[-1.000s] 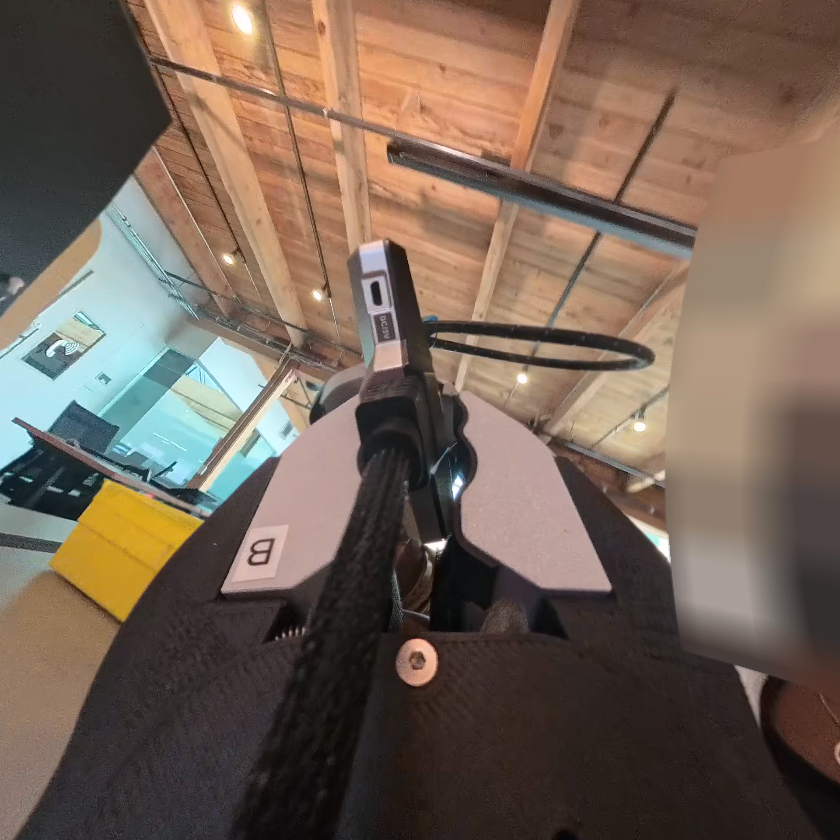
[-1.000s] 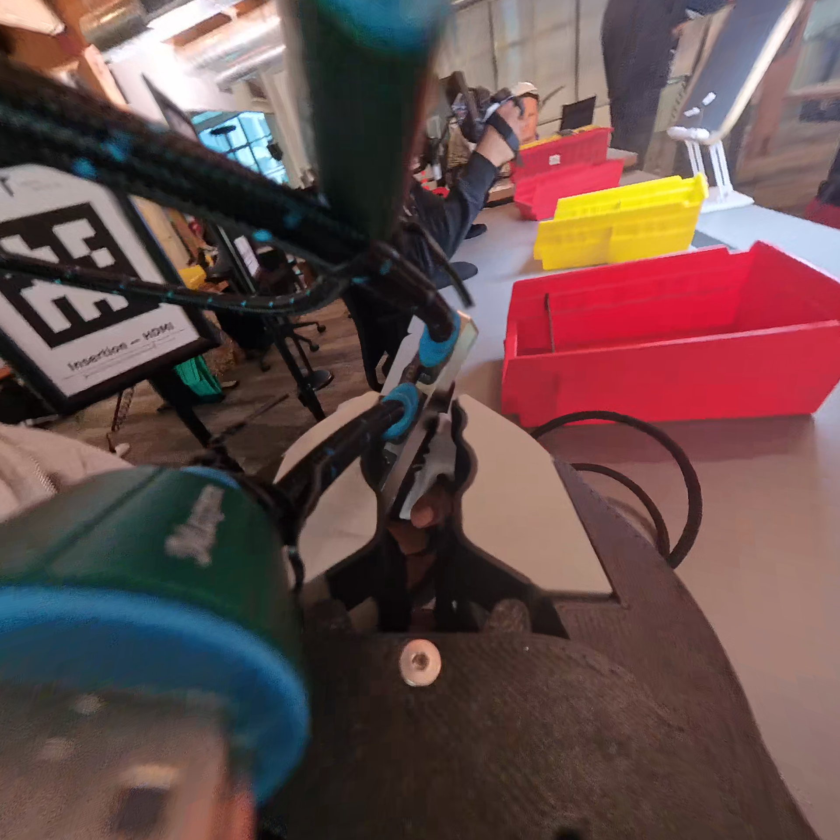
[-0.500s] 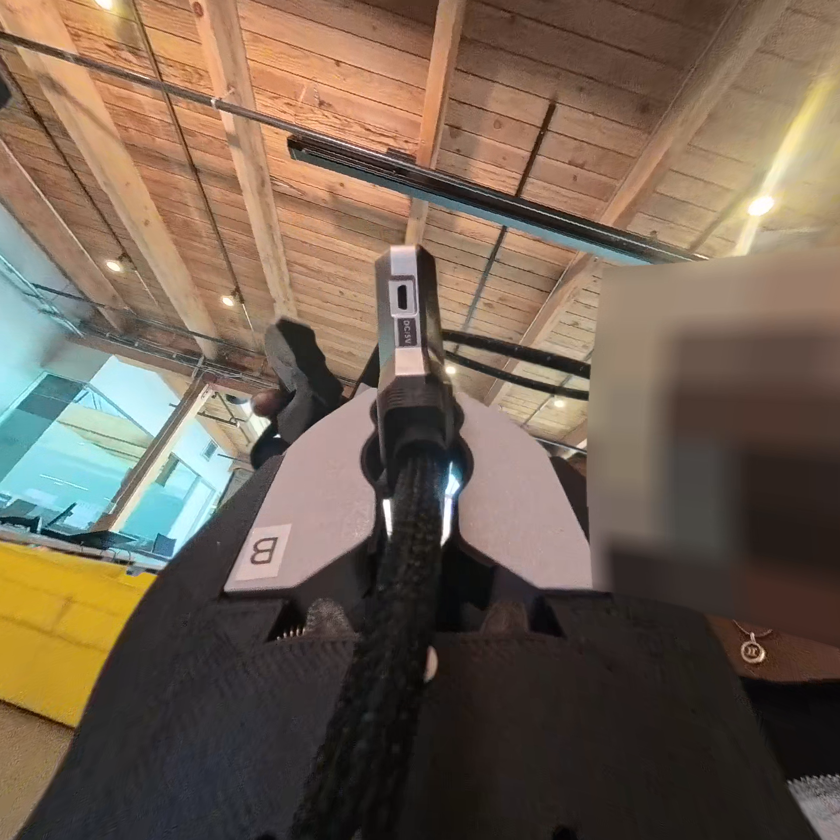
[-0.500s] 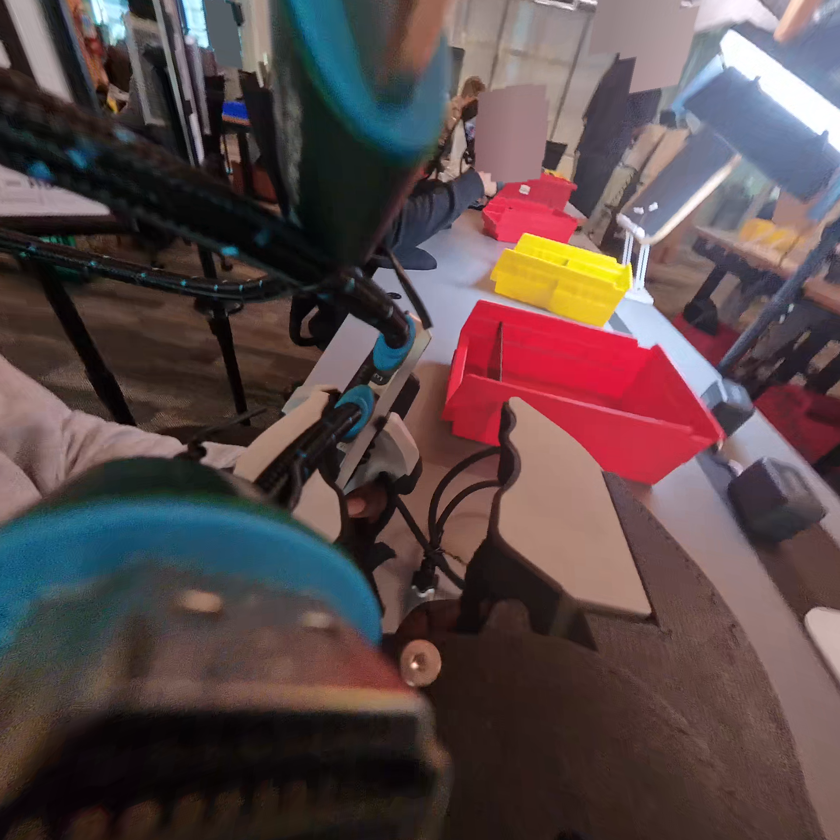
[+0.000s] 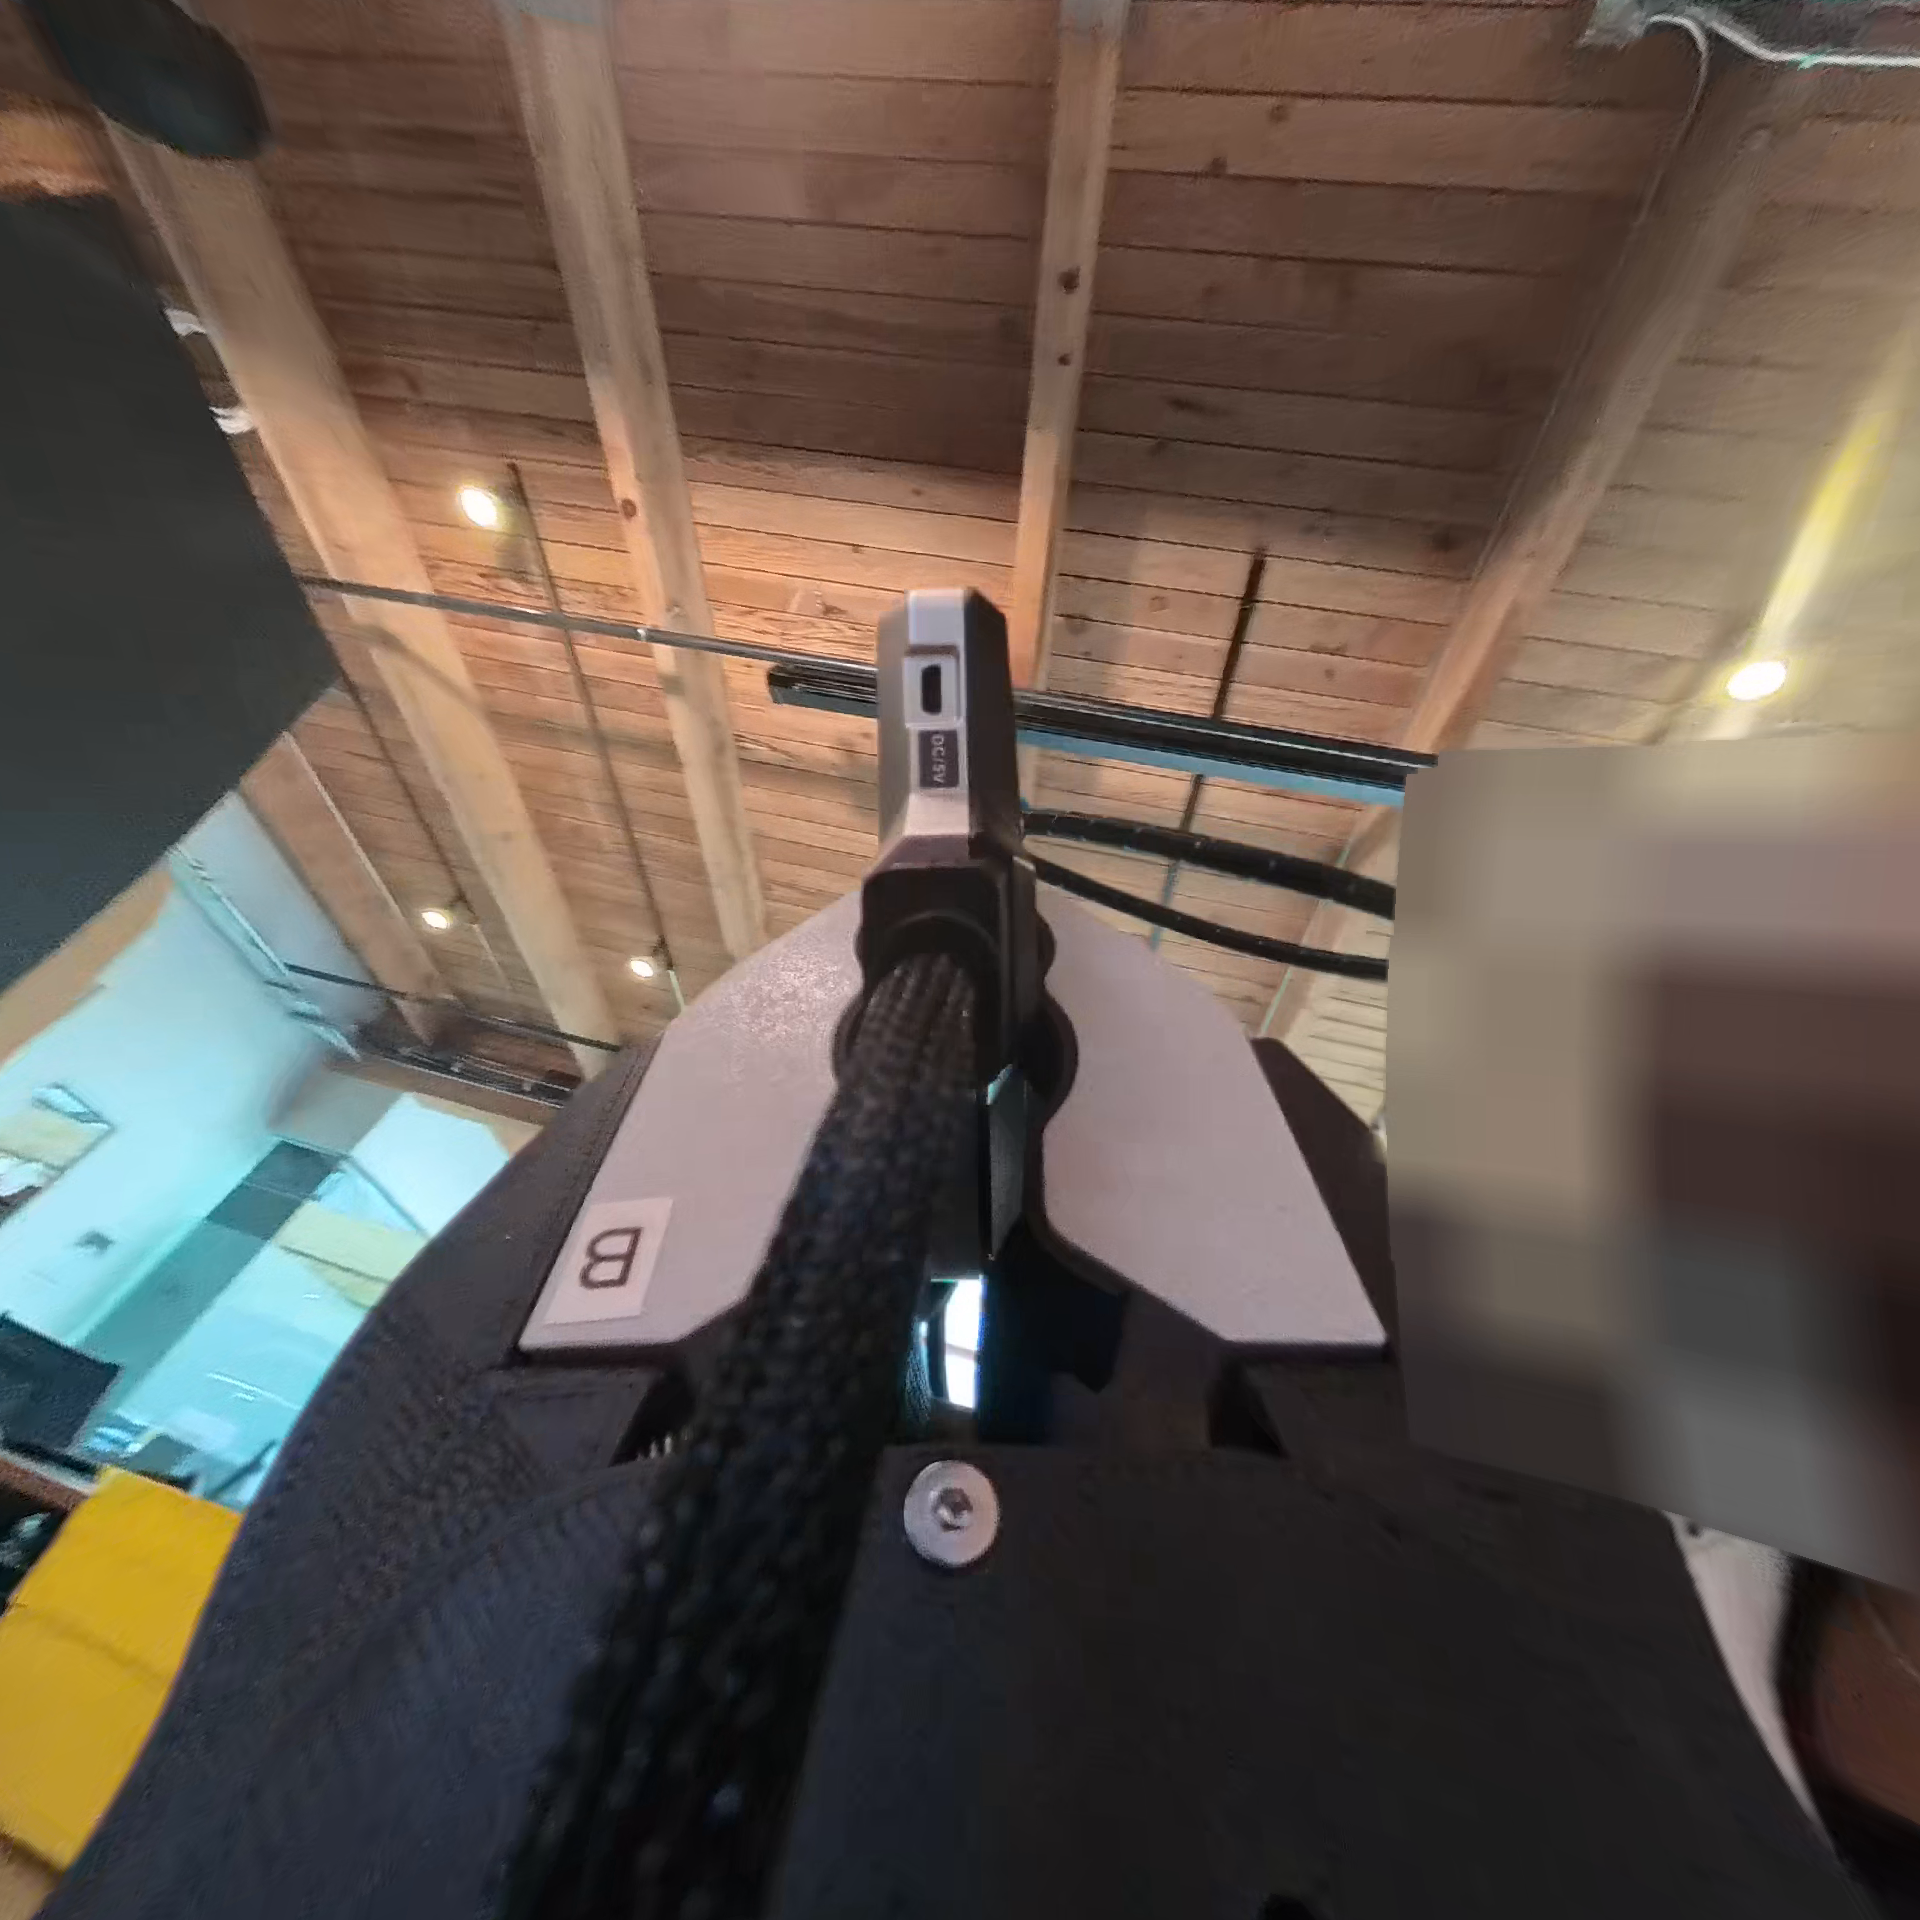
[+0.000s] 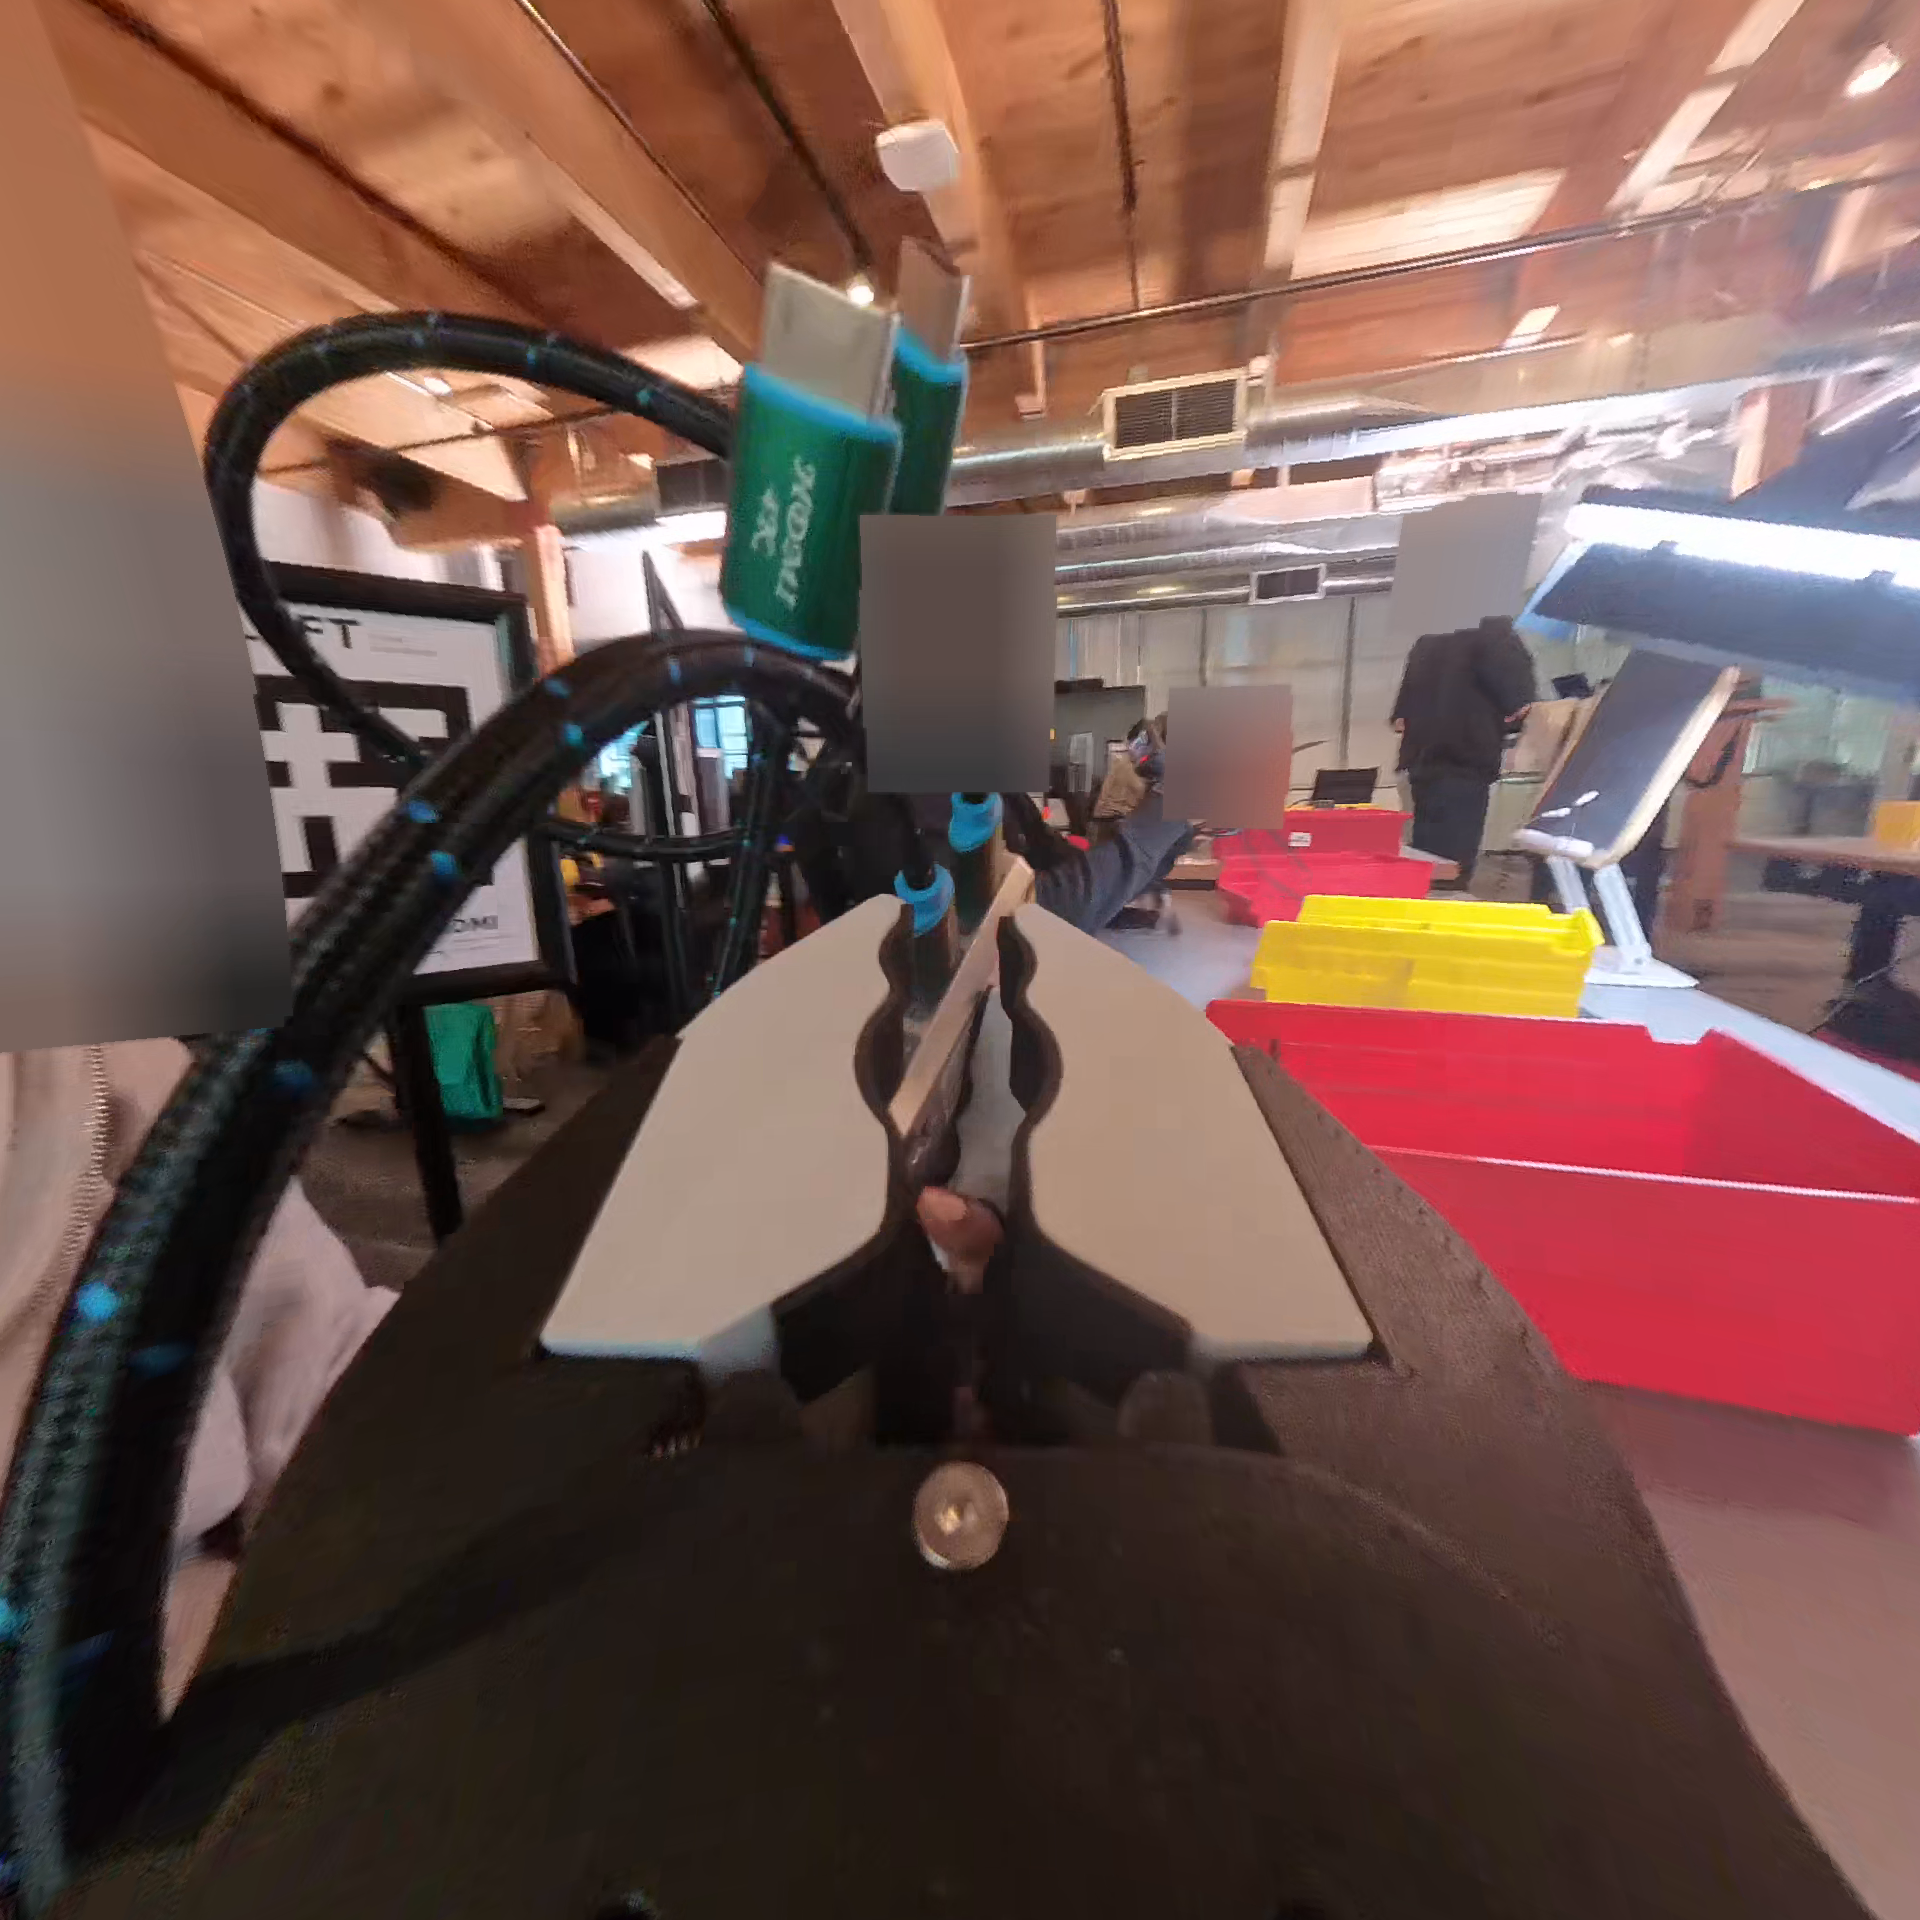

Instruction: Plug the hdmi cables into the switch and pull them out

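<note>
My left gripper [image 5: 951, 935] points up at the wooden ceiling and is shut on the grey and black switch [image 5: 940, 727]. A thick braided black cable [image 5: 831, 1299] runs from the switch's near end toward the camera. Two thin black cables [image 5: 1195, 842] leave its far side to the right. In the right wrist view, my right gripper [image 6: 951, 914] has its jaws close together. The switch's silver edge [image 6: 961, 1029] and a blue cable collar [image 6: 922, 896] show in the narrow gap; I cannot tell whether anything is pinched. Two green HDMI plugs [image 6: 805, 520] hang free above, metal ends up.
A red bin [image 6: 1610, 1195] and a yellow bin [image 6: 1423, 951] stand on the grey table [image 6: 1787, 1558] to the right. A framed marker sign [image 6: 384, 779] stands left. A dark panel on a white stand [image 6: 1621, 769] and a standing person [image 6: 1455, 727] are farther back.
My right gripper's jaws were wide apart half a second ago and are now close together, and its view has swung upward. My left gripper still holds the switch and has tilted slightly.
</note>
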